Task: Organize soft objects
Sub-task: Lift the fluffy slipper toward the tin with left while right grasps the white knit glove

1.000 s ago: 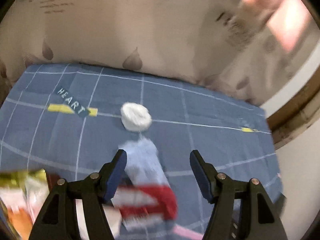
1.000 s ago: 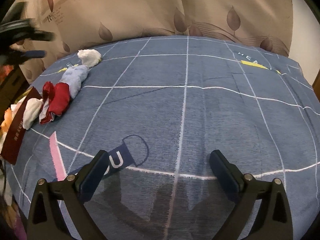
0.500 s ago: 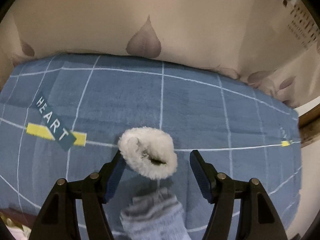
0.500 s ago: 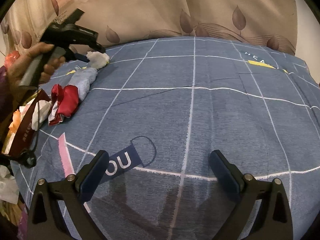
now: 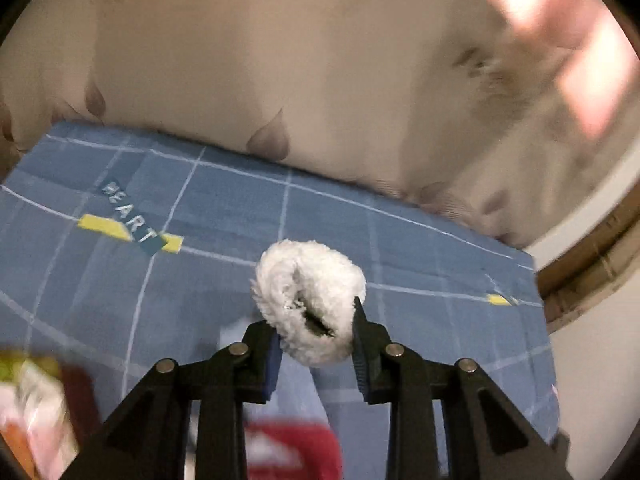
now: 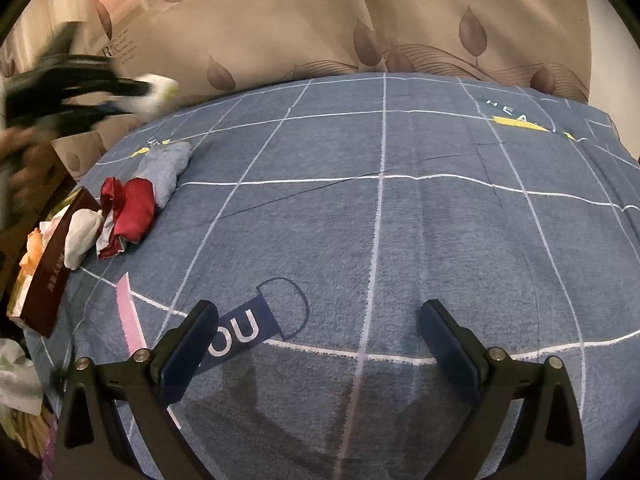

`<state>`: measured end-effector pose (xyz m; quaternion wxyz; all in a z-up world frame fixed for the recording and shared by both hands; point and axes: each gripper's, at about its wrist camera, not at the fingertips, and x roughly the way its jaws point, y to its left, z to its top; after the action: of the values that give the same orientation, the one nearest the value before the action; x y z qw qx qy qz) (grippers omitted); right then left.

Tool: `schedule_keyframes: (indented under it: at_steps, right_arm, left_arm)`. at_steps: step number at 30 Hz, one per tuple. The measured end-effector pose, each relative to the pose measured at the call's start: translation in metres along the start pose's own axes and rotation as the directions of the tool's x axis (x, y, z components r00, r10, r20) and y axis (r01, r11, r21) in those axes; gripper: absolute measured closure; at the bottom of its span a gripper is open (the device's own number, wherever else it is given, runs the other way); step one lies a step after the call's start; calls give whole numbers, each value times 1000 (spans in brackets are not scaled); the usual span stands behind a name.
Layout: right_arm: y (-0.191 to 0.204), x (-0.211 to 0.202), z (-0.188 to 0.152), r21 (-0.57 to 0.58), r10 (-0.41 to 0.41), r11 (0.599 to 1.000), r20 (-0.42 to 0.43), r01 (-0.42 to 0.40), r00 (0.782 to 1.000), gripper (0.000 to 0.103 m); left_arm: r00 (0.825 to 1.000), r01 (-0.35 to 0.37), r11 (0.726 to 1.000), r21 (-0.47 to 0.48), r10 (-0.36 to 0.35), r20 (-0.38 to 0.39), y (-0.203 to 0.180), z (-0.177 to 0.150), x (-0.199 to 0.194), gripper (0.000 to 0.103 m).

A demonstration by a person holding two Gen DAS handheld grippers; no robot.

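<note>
A white fluffy ring-shaped piece [image 5: 310,300] sits between the pads of my left gripper [image 5: 316,344], whose jaws are closing and pressing on its sides. It hangs above the blue bedspread [image 5: 240,280]. In the right wrist view that gripper [image 6: 132,92] is a blur at the upper left, lifted, with the fluffy piece [image 6: 158,94] at its tip. A light blue sock [image 6: 166,170], a red cloth [image 6: 130,212] and a small white sock [image 6: 82,236] lie in a row by the bed's left edge. My right gripper [image 6: 320,340] hovers open over the bedspread, with nothing between its fingers.
A dark red box [image 6: 56,268] and loose packets lie off the bed's left edge. A beige leaf-print curtain [image 6: 320,20] hangs behind the bed. The bedspread [image 6: 400,240] stretches flat to the right. A person's hand [image 6: 20,152] holds the left gripper.
My left gripper's jaws have narrowed onto the white fluffy piece and lifted it off the bedspread, drawing back from the curtain. The right gripper has stayed still and open.
</note>
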<state>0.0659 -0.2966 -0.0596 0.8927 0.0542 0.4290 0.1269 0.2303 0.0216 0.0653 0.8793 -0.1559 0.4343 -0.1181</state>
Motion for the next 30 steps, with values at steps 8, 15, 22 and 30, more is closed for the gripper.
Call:
schedule_keyframes:
  at_steps: [8, 15, 22, 30]
  right_arm:
    - [1, -1, 0, -2, -4, 1000, 1, 4, 1000, 3]
    - [58, -45, 9, -303, 277, 917, 19, -258, 961, 8]
    - [209, -51, 39, -660, 359, 666, -125, -348, 925, 8]
    - [290, 13, 33, -796, 260, 506, -225, -331, 939, 22]
  left_arm:
    - [994, 57, 998, -41, -52, 100, -2, -100, -128, 73]
    - [994, -1, 997, -74, 9, 111, 26, -177, -199, 73]
    - [990, -13, 990, -141, 32, 134, 58, -213, -241, 72]
    - [985, -9, 979, -202, 44, 167, 100, -221, -256, 72]
